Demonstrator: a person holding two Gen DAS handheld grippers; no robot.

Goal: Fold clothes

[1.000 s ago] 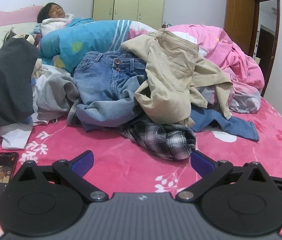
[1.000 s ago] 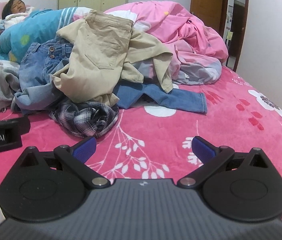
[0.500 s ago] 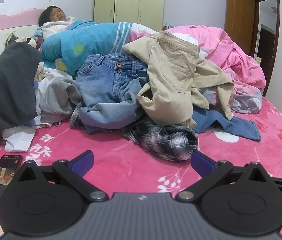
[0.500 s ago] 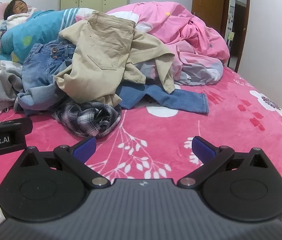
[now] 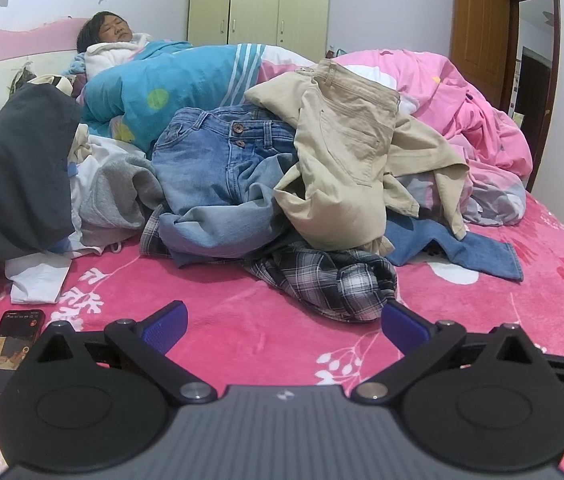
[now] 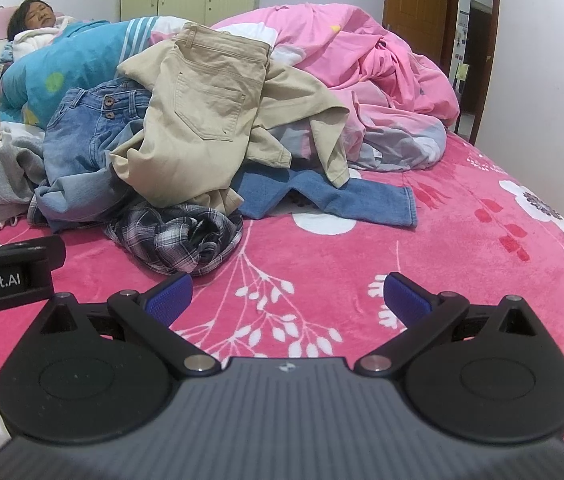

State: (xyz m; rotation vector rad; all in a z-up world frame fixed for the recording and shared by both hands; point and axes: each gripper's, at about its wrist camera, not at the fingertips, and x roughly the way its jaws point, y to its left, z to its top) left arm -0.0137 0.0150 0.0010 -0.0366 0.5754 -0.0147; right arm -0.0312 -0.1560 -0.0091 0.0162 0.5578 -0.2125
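A big heap of clothes (image 5: 282, 184) is piled on the bed (image 6: 462, 264), which is covered by a pink flowered blanket. The heap lies in front of a person (image 5: 113, 40) tucked under a blue quilt (image 5: 169, 92).

On top of the heap, tan trousers (image 6: 201, 120) are draped with the waistband up and far away, and the legs hanging down toward the near side. Left of the tan trousers, blue jeans (image 5: 217, 168) are crumpled with the buttoned waist at the top. A second pair of jeans (image 6: 334, 196) is stretched flat from under the tan trousers, its long leg pointing right. In front of the tan trousers, a checked shirt (image 5: 334, 280) is bunched up. A phone (image 5: 7, 360) is seen far left of the heap.

The left tongs (image 5: 282, 320) and the right tongs (image 6: 288, 294) are held wide open above the blanket, with nothing between them.
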